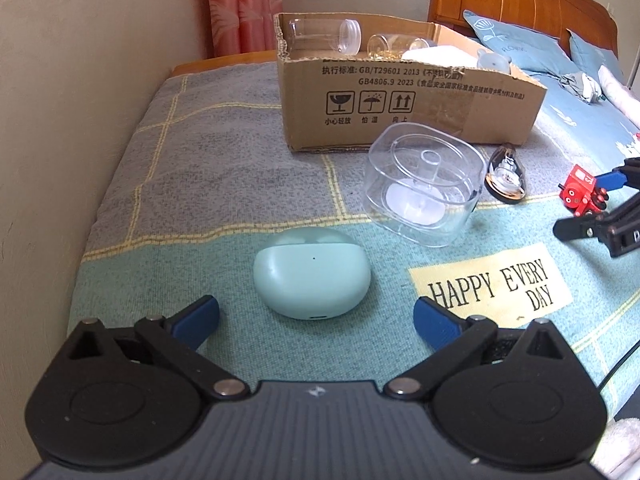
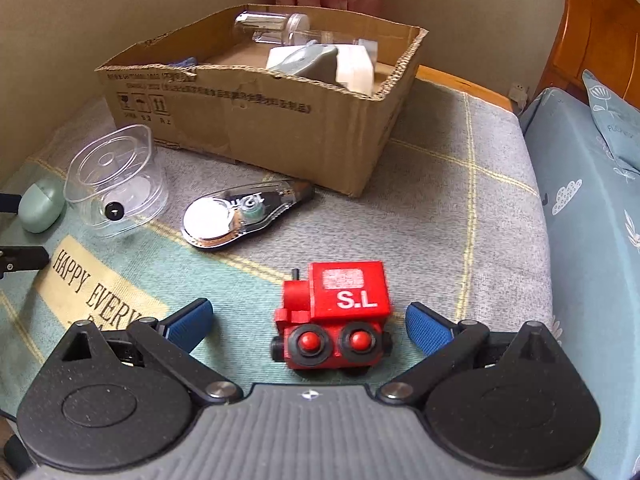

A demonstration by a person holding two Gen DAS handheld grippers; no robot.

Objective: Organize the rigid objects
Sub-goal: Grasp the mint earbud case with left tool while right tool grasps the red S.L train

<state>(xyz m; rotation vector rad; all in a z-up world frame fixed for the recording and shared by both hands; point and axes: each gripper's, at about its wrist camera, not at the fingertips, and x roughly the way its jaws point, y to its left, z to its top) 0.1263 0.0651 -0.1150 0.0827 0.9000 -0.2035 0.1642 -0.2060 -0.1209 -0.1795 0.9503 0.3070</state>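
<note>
Left gripper (image 1: 316, 316): spread wide, holding nothing, straddling a mint earbud case (image 1: 312, 276) on the blanket.
Right gripper (image 2: 308, 322): spread wide, empty, flanking a red toy train (image 2: 334, 316).
Destination: cardboard box (image 2: 280, 128) behind both, already holding clear containers.
Good technique: likely centre each item between the pads, squeeze the train's flat sides, and grip the rounded case low so it cannot squirt out.

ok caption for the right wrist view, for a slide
Open right gripper straddles a red toy train on the bed.
</note>
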